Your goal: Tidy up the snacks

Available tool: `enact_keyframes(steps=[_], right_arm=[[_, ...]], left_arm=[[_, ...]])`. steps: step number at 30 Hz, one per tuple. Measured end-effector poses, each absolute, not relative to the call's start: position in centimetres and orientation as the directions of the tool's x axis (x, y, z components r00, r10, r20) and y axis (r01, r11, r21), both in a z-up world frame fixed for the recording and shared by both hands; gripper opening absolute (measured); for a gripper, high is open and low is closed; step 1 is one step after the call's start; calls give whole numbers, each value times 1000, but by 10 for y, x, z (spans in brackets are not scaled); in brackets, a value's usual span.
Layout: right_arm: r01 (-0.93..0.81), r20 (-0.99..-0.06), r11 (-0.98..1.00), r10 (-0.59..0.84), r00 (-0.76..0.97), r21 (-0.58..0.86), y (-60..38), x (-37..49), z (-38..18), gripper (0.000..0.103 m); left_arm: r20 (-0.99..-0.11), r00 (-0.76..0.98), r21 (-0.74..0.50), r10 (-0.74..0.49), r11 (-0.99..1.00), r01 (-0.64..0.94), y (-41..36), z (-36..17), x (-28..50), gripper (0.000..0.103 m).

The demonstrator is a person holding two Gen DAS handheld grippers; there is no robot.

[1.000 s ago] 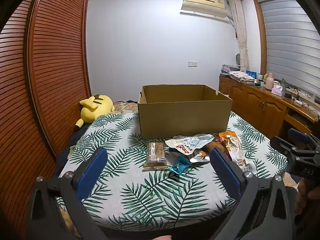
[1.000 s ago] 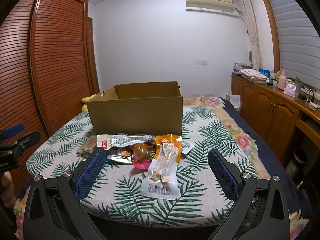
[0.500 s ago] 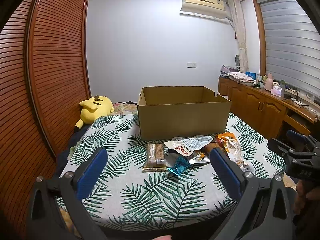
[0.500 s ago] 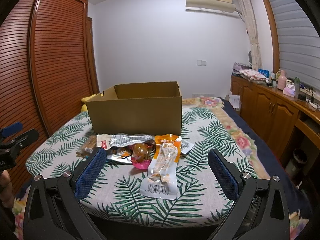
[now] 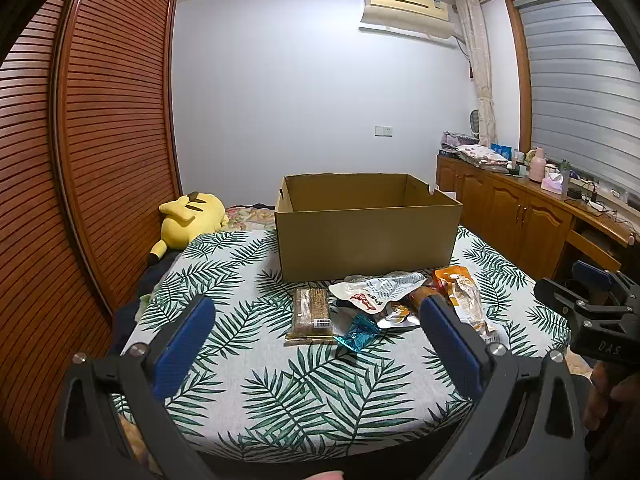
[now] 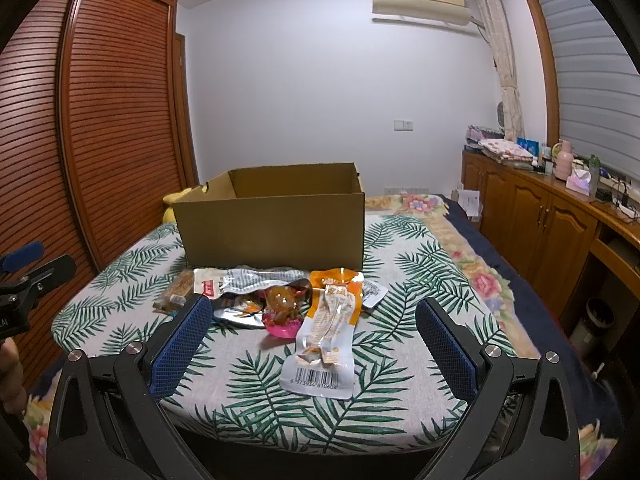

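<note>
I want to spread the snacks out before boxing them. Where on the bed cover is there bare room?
Free: the near strip between the snack pile and the cover's front edge, and the patch right of the cardboard box toward the floral border. Crowded: directly in front of the box, where packets overlap.

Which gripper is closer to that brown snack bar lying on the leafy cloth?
Left. The left gripper faces the brown snack bar head-on; the right gripper sits off to the bar's right.
</note>
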State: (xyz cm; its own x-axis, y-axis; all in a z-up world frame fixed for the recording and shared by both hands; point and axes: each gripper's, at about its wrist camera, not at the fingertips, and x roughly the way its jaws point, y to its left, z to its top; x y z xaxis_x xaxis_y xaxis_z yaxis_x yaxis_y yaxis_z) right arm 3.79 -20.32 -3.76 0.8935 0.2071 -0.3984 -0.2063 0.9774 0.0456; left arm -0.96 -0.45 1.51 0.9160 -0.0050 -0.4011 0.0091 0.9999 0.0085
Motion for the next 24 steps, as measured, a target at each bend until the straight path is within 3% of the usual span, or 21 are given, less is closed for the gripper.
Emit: enact_keyframes(steps=[24], right_arm=[[-204,-404,978,204,892,44,-203,38,-39,103]], left_arm=[[-407,913,8,-9,1000,13,-6,16,-10,103]])
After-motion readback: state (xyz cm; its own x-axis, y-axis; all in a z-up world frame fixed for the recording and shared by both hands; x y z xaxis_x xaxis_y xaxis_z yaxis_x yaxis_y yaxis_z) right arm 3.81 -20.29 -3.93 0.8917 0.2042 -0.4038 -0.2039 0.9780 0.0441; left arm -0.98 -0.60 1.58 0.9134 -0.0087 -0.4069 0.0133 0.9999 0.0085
